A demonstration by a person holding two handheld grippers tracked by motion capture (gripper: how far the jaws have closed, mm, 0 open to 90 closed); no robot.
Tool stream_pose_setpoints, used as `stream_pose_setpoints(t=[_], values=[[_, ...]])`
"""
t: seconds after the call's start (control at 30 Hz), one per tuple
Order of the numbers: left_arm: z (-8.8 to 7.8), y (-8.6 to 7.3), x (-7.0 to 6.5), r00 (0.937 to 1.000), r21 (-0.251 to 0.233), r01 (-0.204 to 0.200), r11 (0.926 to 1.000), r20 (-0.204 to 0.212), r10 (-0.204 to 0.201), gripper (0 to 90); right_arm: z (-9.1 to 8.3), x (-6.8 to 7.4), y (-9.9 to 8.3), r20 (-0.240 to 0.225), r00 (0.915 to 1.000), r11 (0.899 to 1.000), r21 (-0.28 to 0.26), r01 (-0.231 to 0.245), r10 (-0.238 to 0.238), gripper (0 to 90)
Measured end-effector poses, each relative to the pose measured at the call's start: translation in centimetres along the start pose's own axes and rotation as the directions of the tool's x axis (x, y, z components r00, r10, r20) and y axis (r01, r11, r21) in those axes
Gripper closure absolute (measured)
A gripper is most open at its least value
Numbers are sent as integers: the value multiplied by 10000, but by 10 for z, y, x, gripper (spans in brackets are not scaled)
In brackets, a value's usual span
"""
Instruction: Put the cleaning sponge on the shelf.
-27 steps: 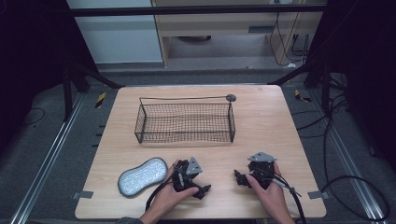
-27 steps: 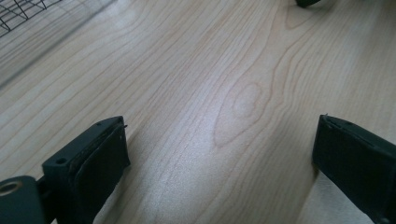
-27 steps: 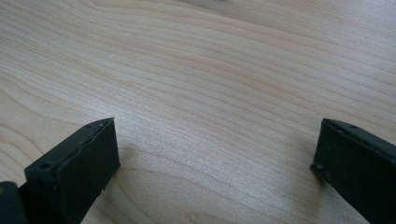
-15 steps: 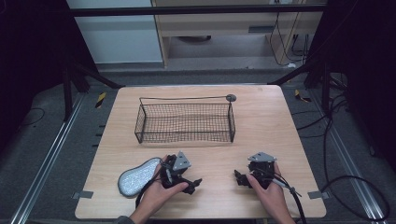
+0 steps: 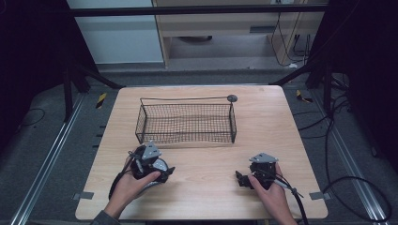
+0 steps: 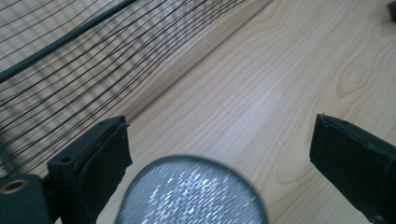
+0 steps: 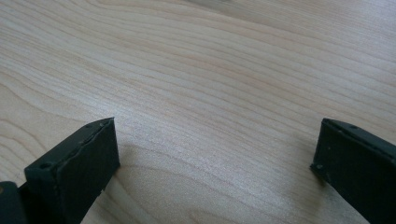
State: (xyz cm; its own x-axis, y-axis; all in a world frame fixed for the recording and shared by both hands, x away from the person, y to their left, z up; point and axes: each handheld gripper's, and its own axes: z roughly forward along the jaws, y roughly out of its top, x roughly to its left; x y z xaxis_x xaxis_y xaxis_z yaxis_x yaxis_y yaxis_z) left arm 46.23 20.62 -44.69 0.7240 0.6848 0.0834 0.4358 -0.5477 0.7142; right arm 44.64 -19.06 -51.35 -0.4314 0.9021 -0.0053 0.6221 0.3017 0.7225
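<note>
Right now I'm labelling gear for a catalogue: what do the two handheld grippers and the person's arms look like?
Both the left gripper and the right gripper are black, each topped by a grey three-cornered plate. Their jaws are flat black blocks with small screw holes. A black cable trails from each. A dark sleeve cuff shows at the left wrist; the right forearm is bare.

Light wooden table (image 5: 281,117), black wire basket (image 5: 186,123) near its middle, grey floor (image 5: 56,145)

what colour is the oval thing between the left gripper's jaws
Silvery grey with a glittery speckled pattern; the oval pad shows best in the left gripper view.
</note>
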Motion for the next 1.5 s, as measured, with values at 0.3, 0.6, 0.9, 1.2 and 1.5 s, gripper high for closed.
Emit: stream_pose_setpoints(t=[0.3, 0.6, 0.9, 1.2, 1.5], values=[[-14, -11, 24, 9996, 569, 287, 9980, -41, -285, 44, 0, 0, 0, -31, 10000, 10000, -1, 6, -6, 4], [-20, -15, 30, 9998, 708, 158, 9974, 73, -164, 29, 0, 0, 0, -47, 10000, 10000, 0, 29, -29, 4], [-29, -21, 38, 9998, 1207, 176, 9925, 5, -178, 32, 0, 0, 0, -47, 10000, 10000, 1, 30, -30, 4], [-37, -24, 42, 9995, 1629, 194, 9864, 201, -230, 36, 0, 0, 0, -51, 10000, 10000, 1, 36, -36, 4], [-36, -24, 34, 9972, 2675, -638, 9614, 555, 508, 35, 0, 0, 0, -77, 10000, 10000, -2, 36, -36, 4]])
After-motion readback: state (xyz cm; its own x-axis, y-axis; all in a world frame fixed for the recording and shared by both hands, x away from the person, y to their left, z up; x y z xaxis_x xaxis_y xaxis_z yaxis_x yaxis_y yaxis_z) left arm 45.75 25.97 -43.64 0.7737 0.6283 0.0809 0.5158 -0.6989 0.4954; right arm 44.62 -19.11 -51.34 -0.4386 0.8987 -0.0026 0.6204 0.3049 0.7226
